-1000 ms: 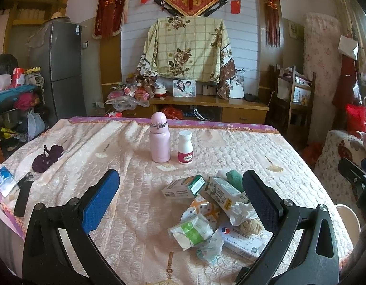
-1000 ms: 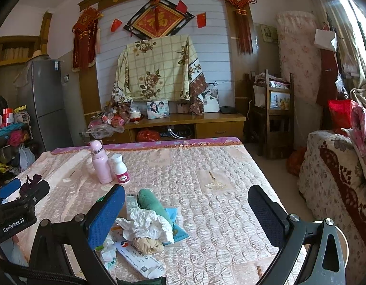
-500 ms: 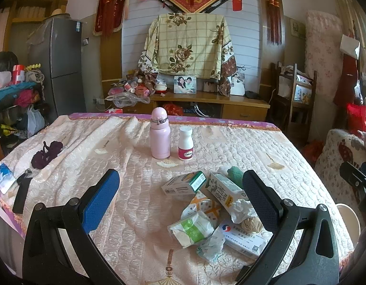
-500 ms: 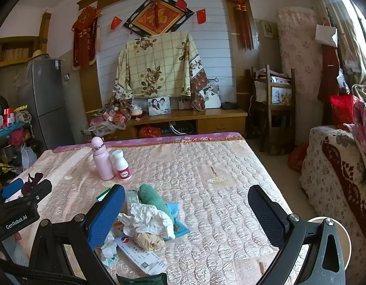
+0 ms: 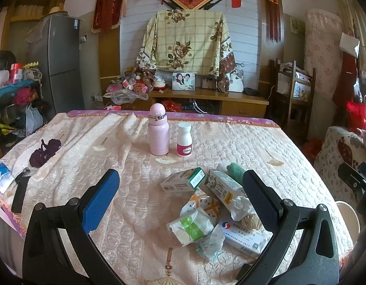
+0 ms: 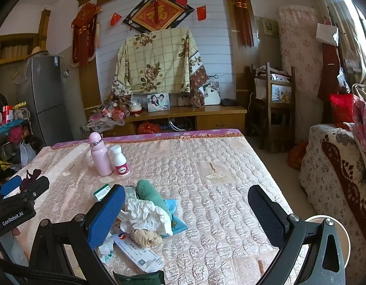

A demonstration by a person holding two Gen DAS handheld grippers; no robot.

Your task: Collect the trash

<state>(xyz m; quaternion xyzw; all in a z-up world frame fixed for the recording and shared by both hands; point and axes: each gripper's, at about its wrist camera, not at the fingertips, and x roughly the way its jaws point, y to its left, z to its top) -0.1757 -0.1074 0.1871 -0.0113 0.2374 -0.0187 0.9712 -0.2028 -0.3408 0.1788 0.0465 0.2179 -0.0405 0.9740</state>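
Note:
A pile of trash lies on the quilted table: a green-and-white carton (image 5: 183,181), a milk carton (image 5: 224,188), a green-labelled wrapper (image 5: 192,225), crumpled white tissue (image 5: 240,207) (image 6: 147,216), a brown wad (image 6: 145,236), a white medicine box (image 5: 242,237) (image 6: 137,254) and a green rolled cloth (image 6: 152,197). My left gripper (image 5: 180,204) is open and empty, hovering just short of the pile. My right gripper (image 6: 186,213) is open and empty, with the pile by its left finger.
A pink bottle (image 5: 158,133) and a white pill bottle (image 5: 184,140) stand upright behind the pile. A dark purple knitted thing (image 5: 44,153) and a black strap (image 5: 20,191) lie at the table's left. A white bin rim (image 6: 342,235) shows low right. A sofa (image 6: 337,166) stands right.
Both grippers have edged slightly forward and tilted down a little toward the table. Nothing on the table has moved. Both stay open.

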